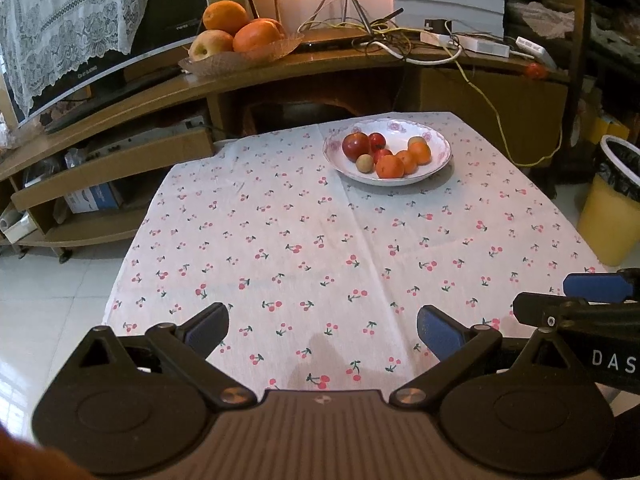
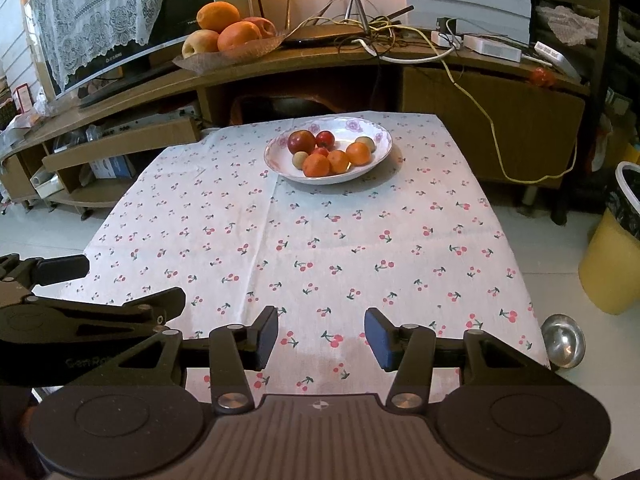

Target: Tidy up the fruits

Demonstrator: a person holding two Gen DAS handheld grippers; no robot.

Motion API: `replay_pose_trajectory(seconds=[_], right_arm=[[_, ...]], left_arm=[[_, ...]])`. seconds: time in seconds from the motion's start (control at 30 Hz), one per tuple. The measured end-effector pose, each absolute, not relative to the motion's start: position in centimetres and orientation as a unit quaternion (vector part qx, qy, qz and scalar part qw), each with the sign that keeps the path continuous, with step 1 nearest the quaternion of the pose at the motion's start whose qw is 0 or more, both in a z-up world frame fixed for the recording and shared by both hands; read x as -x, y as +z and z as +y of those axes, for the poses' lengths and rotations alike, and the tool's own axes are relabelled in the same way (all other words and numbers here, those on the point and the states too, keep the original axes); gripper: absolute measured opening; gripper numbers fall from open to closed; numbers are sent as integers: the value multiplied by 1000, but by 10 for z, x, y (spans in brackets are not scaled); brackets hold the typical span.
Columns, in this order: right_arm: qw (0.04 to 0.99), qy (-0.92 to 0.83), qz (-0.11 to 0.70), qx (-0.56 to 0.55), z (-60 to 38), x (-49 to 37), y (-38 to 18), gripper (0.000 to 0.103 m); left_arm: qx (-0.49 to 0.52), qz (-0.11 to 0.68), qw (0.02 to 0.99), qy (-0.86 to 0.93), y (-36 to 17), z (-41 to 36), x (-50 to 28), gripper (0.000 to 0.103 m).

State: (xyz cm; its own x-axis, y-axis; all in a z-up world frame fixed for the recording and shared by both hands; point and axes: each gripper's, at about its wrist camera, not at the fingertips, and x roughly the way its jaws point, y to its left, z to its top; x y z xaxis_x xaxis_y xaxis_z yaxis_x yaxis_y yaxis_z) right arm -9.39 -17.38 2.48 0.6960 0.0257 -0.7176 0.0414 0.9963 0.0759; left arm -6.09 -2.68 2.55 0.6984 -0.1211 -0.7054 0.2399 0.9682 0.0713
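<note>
A white bowl with pink flowers [image 1: 400, 130] [image 2: 348, 128] stands at the far side of the cherry-print tablecloth [image 1: 312, 240] [image 2: 320, 232]. It holds a red apple [image 1: 356, 146] [image 2: 302, 141], several small oranges [image 1: 390, 166] [image 2: 316, 165], small red fruits and pale round ones. My left gripper [image 1: 322, 316] [image 2: 134, 280] hovers open over the near part of the cloth, jaws wide with nothing between them. Just to its right, my right gripper [image 2: 321, 320] [image 1: 542, 299] is also open and empty, with a narrower gap. Both are well short of the bowl.
Behind the table, a wooden TV stand carries a wicker dish [image 1: 240, 56] [image 2: 224, 56] of large oranges and an apple, plus tangled cables [image 1: 400, 36]. A yellow bin [image 1: 612, 208] [image 2: 612, 256] stands on the floor at right. A metal bowl [image 2: 563, 340] lies by the table's near right corner.
</note>
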Motion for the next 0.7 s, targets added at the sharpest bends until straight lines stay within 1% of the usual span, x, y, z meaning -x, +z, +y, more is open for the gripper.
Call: replay_pose_trajectory(seconds=[0.7], right_arm=[[914,-1,402,-51,-174,93,21,50]], left_arm=[[-73,391,913,-94,20,-25,59,103]])
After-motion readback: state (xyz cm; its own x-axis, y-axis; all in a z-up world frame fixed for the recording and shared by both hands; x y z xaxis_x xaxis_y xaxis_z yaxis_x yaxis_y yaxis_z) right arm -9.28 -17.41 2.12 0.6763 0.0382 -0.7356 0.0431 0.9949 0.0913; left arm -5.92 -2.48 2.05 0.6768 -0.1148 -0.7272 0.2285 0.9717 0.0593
